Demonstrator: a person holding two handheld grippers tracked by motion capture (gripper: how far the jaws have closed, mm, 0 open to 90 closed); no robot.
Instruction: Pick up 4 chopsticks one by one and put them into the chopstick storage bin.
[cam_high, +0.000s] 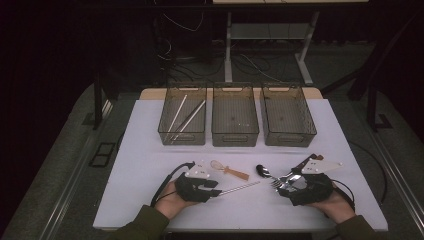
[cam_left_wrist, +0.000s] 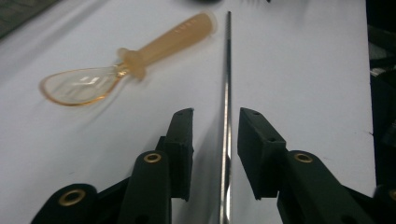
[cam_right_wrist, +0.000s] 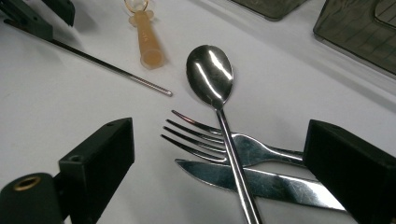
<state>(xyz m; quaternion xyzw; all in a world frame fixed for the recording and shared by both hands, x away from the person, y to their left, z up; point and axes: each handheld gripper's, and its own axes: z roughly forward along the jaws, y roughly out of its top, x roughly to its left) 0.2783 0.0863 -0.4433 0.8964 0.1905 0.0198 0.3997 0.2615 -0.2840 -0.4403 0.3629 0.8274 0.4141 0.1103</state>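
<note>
Between my left gripper's (cam_left_wrist: 215, 135) jaws lies 1 steel chopstick (cam_left_wrist: 227, 93), flat on the white table (cam_left_wrist: 303, 70); pads not yet touching. Judged thin, stiff, slippery: best clamped squarely near this end.

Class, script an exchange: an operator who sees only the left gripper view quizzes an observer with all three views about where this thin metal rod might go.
Operator: Is there any container beyond my rod?
Observer: Yes. Farther off, the leftmost bin of three already holds two long sticks.
Operator: What is the other gripper doing?
Observer: The right gripper hovers with its fingers wide open over a metal spoon, whose handle crosses a fork and a knife.
</note>
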